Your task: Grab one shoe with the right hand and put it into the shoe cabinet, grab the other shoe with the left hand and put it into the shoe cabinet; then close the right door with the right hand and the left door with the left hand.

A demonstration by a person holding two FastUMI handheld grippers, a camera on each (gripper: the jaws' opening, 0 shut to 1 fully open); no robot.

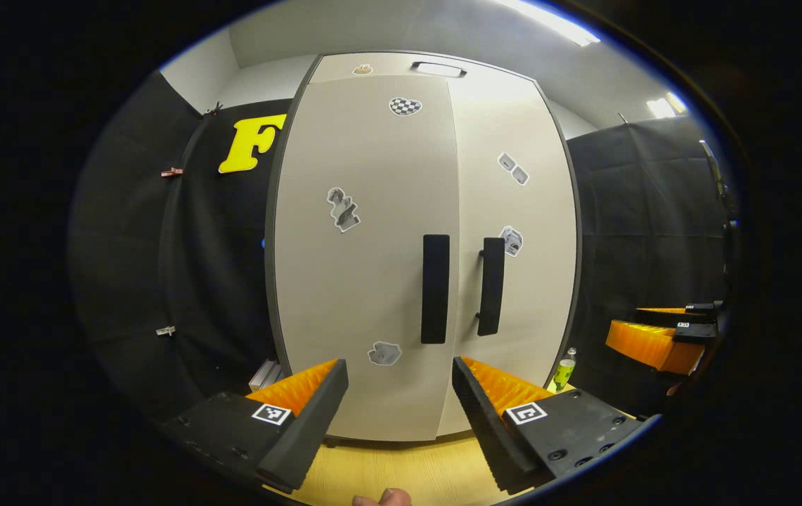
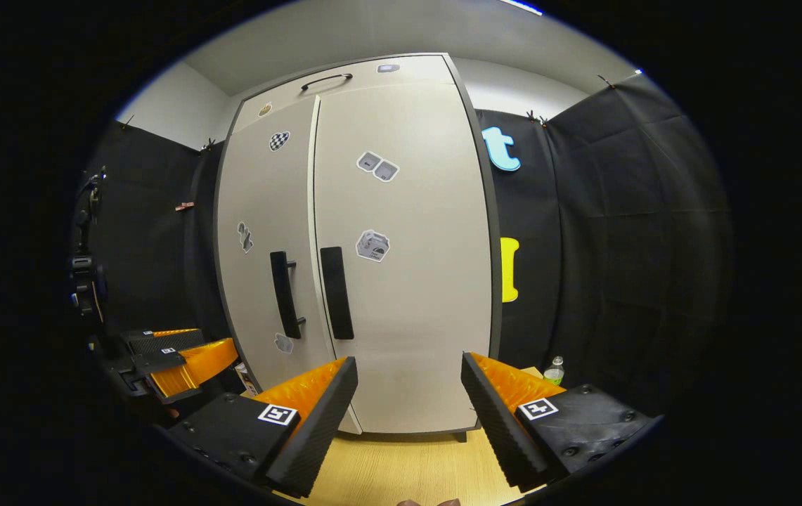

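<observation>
The shoe cabinet (image 1: 372, 246) fills the middle of the left gripper view, both doors shut, its 2 dark handles (image 1: 435, 288) side by side at centre. Stickers (image 1: 343, 209) dot the doors; none carries writing I can read. Shoes aren't visible. The left gripper (image 1: 399, 414) and right gripper (image 2: 409, 414) hang spread apart, holding nothing, over the pale wood floor (image 1: 401, 471). A green bottle (image 1: 564, 370) stands at lower right beside the cabinet.
</observation>
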